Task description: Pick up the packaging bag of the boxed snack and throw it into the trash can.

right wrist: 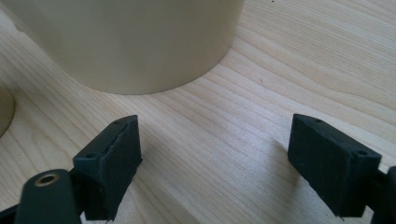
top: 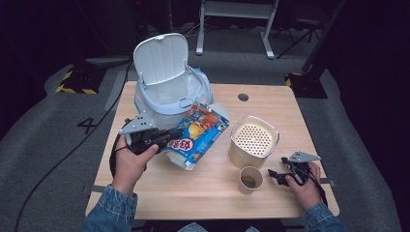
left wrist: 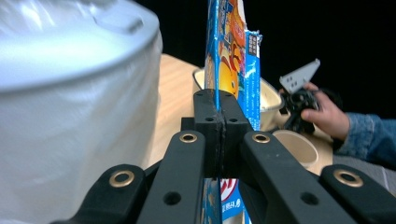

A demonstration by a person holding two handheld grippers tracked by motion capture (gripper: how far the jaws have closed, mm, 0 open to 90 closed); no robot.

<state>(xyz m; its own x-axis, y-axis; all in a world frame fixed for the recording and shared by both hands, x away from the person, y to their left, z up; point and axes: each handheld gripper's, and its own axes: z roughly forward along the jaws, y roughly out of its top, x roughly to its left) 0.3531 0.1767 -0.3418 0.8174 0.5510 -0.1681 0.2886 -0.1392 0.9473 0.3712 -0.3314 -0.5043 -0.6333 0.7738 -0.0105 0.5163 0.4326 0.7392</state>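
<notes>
Left gripper view shows pads pinching snack bag.

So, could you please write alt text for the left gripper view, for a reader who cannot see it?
The left gripper is shut on a blue and orange snack bag that stands on edge. A white lined bin is at the left, and the person's other hand is far right.

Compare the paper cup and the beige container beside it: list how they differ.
The paper cup is small and round with an open top; the beige container is much larger and squarish with rounded corners. The cup's mouth shows a brown residue at the bottom, while the container's top is covered by a perforated white insert. Both are pale and stand upright on the table.
</notes>
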